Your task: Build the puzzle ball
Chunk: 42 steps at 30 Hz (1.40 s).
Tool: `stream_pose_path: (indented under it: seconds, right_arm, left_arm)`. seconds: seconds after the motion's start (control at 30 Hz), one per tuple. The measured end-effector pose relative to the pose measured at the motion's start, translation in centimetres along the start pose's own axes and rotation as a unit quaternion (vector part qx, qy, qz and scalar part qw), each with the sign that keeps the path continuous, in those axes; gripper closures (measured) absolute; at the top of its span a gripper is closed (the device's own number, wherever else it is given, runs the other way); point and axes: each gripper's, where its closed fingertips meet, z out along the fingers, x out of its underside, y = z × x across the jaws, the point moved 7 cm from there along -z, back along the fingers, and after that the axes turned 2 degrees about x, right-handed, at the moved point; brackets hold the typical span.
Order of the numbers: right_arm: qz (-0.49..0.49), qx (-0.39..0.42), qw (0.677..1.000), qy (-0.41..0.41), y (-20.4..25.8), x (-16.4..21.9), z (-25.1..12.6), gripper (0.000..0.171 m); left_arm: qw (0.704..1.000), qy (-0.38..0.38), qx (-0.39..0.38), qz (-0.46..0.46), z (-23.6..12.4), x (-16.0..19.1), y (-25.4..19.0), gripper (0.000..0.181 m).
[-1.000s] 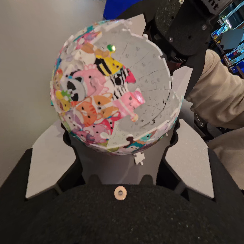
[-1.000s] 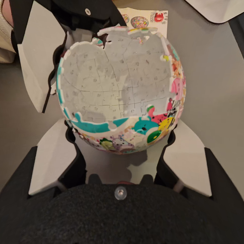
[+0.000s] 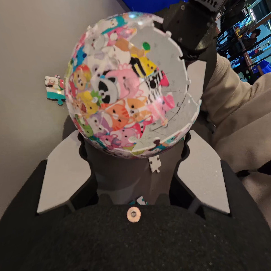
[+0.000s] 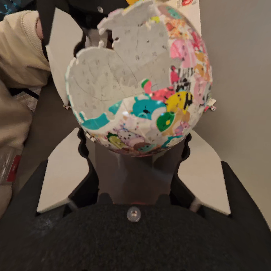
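The left gripper [image 3: 134, 140] has its fingers spread wide and pressed against the lower flanks of the puzzle ball [image 3: 117, 88], cradling it just ahead of the fingertips. The right gripper [image 4: 134, 140] clasps the same ball [image 4: 146, 102] from the opposite side, equally wide. A single grey piece [image 3: 154, 165] hangs from the ball's underside, between the left fingers. By my judgement the ball is well over half built: the colourful shell covers most of it, but a large gap remains, showing the grey inside. A sphere has no long axis; the opening faces up and toward the right gripper. Beyond the ball, left of the left gripper, a joined cluster of pieces [image 3: 55, 90] lies on the table [image 3: 26, 44], unfitted.
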Motion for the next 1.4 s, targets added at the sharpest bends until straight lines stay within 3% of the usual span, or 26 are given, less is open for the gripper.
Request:
stream_pose_path:
  seconds: [0.17, 0.23, 0.37, 0.5, 0.53, 0.6, 0.73, 0.87, 0.97, 1.07, 1.13, 1.3, 1.4]
  right_arm:
    - [-0.016, -0.012, 1.0, -0.005, -0.8, 0.5, -1.9, 0.042]
    - [-0.007, -0.001, 1.0, -0.006, -1.5, 0.2, -4.1, 0.054]
    - [-0.01, 0.105, 0.994, -0.01, -2.8, -4.3, -9.5, 0.078]
    - [-0.105, 0.259, 0.96, -0.001, -6.0, -8.9, -12.7, 0.096]
    - [-0.14, 0.256, 0.957, 0.012, -7.0, -9.7, -12.0, 0.103]
    - [-0.206, 0.172, 0.962, 0.044, -8.6, -10.1, -8.2, 0.123]
    - [-0.25, 0.025, 0.96, 0.122, -10.8, -7.8, -0.8, 0.132]
    - [-0.278, -0.065, 0.946, 0.153, -9.8, -6.1, 2.2, 0.132]
    - [-0.298, -0.074, 0.936, 0.17, -9.6, -5.7, 3.5, 0.14]
    - [-0.312, -0.072, 0.925, 0.204, -9.8, -4.8, 4.2, 0.148]
    - [-0.309, -0.062, 0.926, 0.209, -10.1, -4.6, 3.6, 0.171]
    - [-0.261, -0.004, 0.939, 0.225, -10.9, -2.8, 0.8, 0.171]
    - [-0.21, 0.087, 0.955, 0.191, -9.9, -4.0, -2.0, 0.167]
  left_arm:
    - [1.0, -0.004, 0.004, -0.013, -0.3, 0.7, -0.4, 0.057]
    - [1.0, -0.002, -0.009, -0.009, -1.0, 0.9, -0.1, 0.055]
    - [0.999, -0.047, 0.013, -0.015, -2.7, 0.7, -0.5, 0.067]
    - [0.996, -0.089, 0.016, -0.011, -3.8, 0.5, -0.4, 0.079]
    - [0.996, -0.093, 0.015, -0.007, -4.0, 0.4, -0.2, 0.081]
    - [0.995, -0.097, 0.004, 0.003, -4.4, 0.4, 0.1, 0.089]
    - [0.991, -0.13, 0.007, 0.036, -6.2, -0.2, -0.4, 0.118]
    - [0.983, -0.172, 0.012, 0.059, -9.0, -2.2, -0.9, 0.149]
    - [0.984, -0.165, -0.005, 0.063, -9.8, -3.7, -0.2, 0.161]
    - [0.985, -0.163, 0.029, 0.059, -9.4, -4.6, -0.4, 0.181]
    - [0.985, -0.16, 0.028, 0.06, -8.9, -4.9, -0.4, 0.181]
    - [0.99, -0.13, 0.0, 0.06, -7.1, -4.8, 0.5, 0.181]
    - [0.991, -0.123, 0.001, 0.053, -6.6, -4.8, 0.8, 0.181]
